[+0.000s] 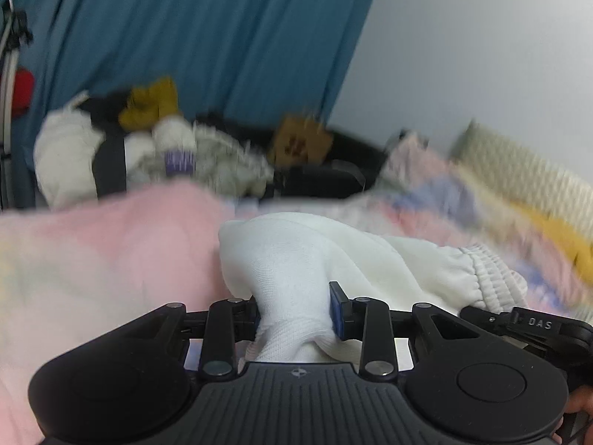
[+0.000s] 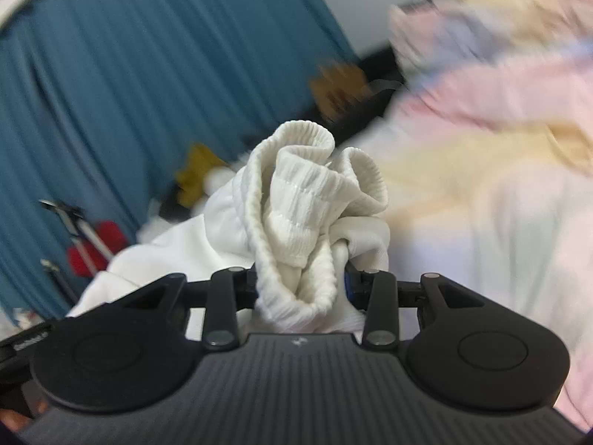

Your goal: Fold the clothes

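**Reader:** Starting with the left wrist view, what was shown?

**Describer:** The left gripper (image 1: pixel 296 311) was seen from behind, black, with blue pads. Its jaws were closed on a bunched fold of a white garment (image 1: pixel 315 259), which was pinched between the pads and spilled forward over a bed. An elastic, gathered waistband (image 1: pixel 485 274) was visible at the right side of the cloth. The bed was covered by a pastel blanket (image 1: pixel 92 259), pink nearest the camera, with blurred blue and yellow patches farther right.

**Reader:** And the right wrist view?

**Describer:** The right gripper (image 2: pixel 300 285) was shown the same way. Its jaws were clamped on a crumpled, ribbed part of the same white garment (image 2: pixel 307 200), which stood up in ruffled folds above the pads. More of the white cloth trailed away to the left. The view was tilted, so the blanket (image 2: pixel 500 185) filled the right side.

**Reader:** What was behind the bed?

**Describer:** A teal curtain (image 1: pixel 204 37) was hung across the back, with a pale wall (image 1: pixel 481 55) beside it. A pile of clothes (image 1: pixel 148 148), white, black and mustard yellow, was heaped at the far edge of the bed. A tripod (image 2: pixel 81 230) with something red near it was seen by the curtain. Much of the background was smeared by motion blur, so finer detail could not be told.
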{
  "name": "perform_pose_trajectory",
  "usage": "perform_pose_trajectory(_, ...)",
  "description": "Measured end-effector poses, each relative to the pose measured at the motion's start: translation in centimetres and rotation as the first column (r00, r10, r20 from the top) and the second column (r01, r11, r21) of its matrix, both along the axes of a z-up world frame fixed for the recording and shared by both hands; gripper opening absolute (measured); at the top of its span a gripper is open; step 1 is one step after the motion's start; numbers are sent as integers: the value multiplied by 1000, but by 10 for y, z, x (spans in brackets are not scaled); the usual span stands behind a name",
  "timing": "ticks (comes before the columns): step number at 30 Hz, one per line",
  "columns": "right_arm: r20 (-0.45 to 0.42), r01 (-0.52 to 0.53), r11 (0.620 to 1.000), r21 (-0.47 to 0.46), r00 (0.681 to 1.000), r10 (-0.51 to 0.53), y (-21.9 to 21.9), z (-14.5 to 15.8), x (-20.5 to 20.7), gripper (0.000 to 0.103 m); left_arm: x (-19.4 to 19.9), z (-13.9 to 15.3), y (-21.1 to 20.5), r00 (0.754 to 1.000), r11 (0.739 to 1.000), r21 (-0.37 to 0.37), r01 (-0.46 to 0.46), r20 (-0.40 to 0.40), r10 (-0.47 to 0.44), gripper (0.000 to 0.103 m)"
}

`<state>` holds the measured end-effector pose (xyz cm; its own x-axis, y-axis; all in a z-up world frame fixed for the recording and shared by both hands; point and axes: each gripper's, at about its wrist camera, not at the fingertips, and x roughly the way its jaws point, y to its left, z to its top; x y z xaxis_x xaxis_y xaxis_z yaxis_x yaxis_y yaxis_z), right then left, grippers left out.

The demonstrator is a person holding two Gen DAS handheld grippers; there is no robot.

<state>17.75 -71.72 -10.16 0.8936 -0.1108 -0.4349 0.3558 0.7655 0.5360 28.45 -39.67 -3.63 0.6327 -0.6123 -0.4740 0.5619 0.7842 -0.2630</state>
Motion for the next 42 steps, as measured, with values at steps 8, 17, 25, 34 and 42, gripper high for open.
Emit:
perform_pose_trajectory(8, -153, 18, 999, 41, 988, -11, 2, -58, 7, 53, 17, -54, 1, 997, 994, 109, 29, -81, -20, 49)
perform_pose_trajectory(17, -217, 52, 998, -21, 975, -55, 30, 12, -58, 56, -59, 36, 30, 999, 987, 162, -6, 37, 0, 73)
perform_pose_trajectory(25, -117, -14, 987, -161, 993, -5, 92, 94, -119, 56, -159, 114, 76, 989, 985, 173, 20, 142, -45, 90)
perform_pose_trajectory(34, -37, -86, 943, -321, 996, 79, 178, 142, -167, 64, -257, 149, 142, 981, 990, 141, -26, 196, -2, 103)
perform_pose_trajectory(42, 29, -72, 920, -384, 996, 90, 218, 144, -193, 95, -300, 149, 180, 976, 992, 100, -73, 213, 50, 103)
